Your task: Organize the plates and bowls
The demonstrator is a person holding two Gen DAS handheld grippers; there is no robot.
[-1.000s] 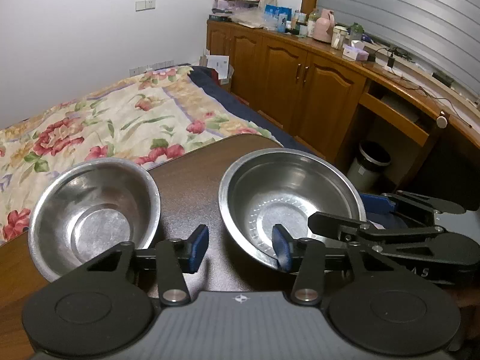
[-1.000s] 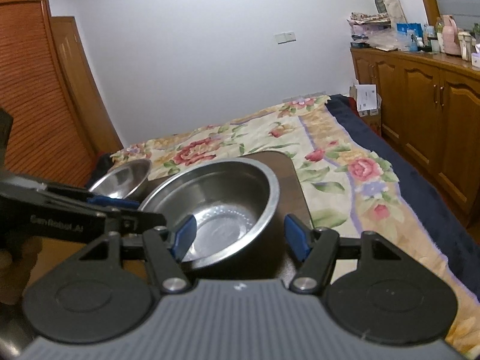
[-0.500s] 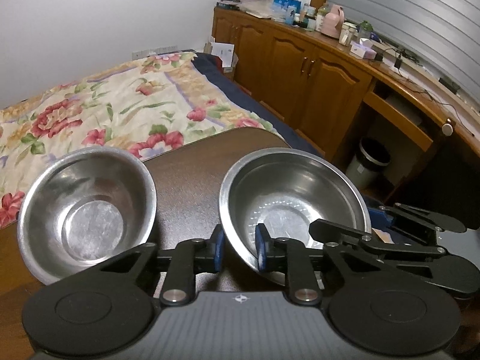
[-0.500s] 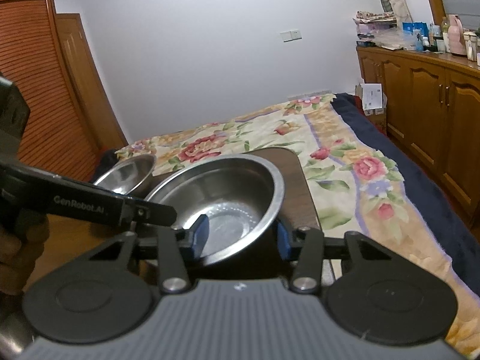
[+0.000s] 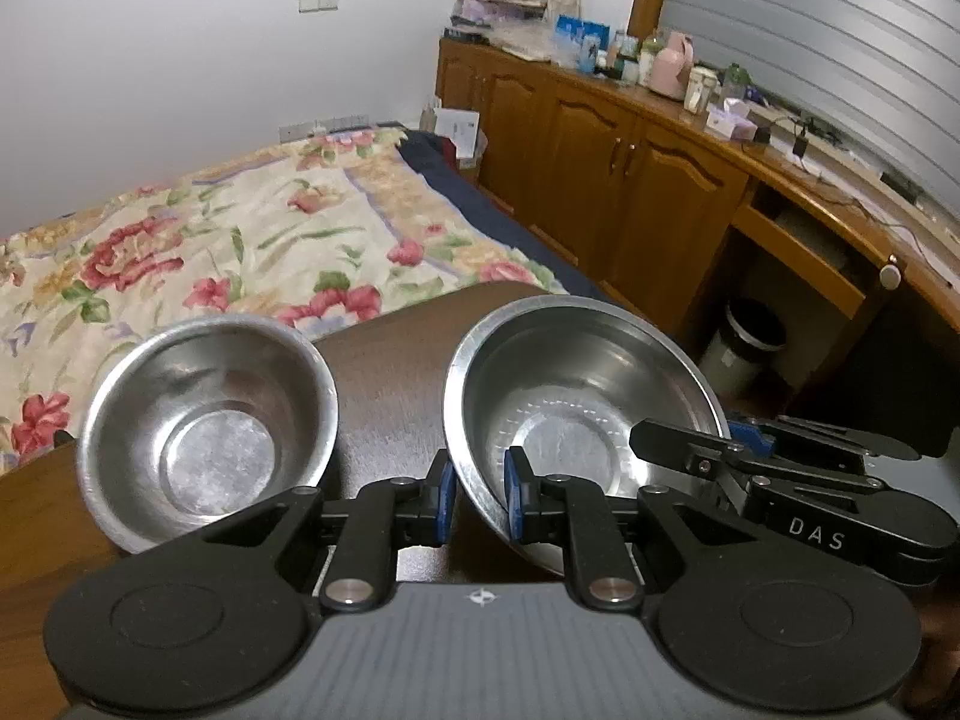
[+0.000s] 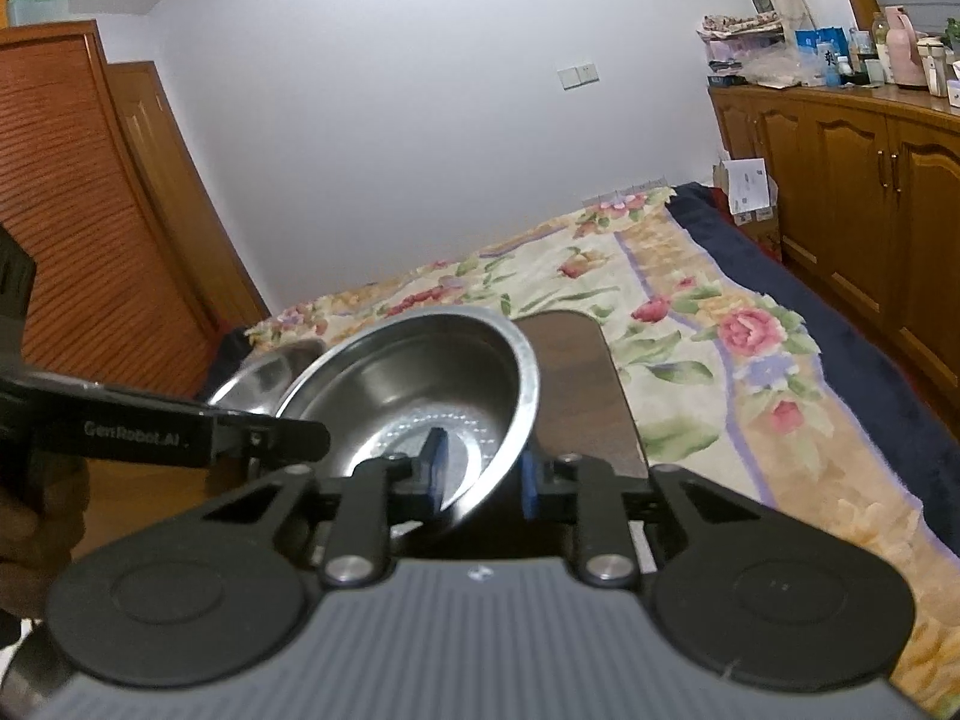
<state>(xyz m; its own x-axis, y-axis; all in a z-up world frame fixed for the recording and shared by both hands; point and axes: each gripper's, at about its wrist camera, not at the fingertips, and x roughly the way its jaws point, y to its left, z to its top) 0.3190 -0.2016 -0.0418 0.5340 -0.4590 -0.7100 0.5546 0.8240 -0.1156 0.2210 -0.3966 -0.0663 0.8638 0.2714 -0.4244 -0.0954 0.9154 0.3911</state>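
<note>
Two steel bowls are at the end of a dark wooden table (image 5: 390,360). The smaller bowl (image 5: 210,420) rests on the left. The larger bowl (image 5: 576,384) is on the right, and its near rim is pinched by my left gripper (image 5: 478,501), which is shut on it. In the right wrist view my right gripper (image 6: 480,477) is shut on the opposite rim of this larger bowl (image 6: 408,384), which is tilted and raised off the table (image 6: 576,372). The smaller bowl (image 6: 258,375) shows partly behind it. The right gripper (image 5: 750,450) also reaches in from the right in the left wrist view.
A bed with a floral cover (image 5: 240,240) lies just past the table's far edge. Wooden cabinets (image 5: 630,180) with a cluttered top run along the right, with a small bin (image 5: 744,336) below. A slatted wardrobe (image 6: 72,210) stands at the left. A hand (image 6: 24,516) holds the left gripper.
Both grippers went from open to shut on opposite rims of the larger bowl. That bowl now sits tilted and higher than before. The smaller bowl has stayed put.
</note>
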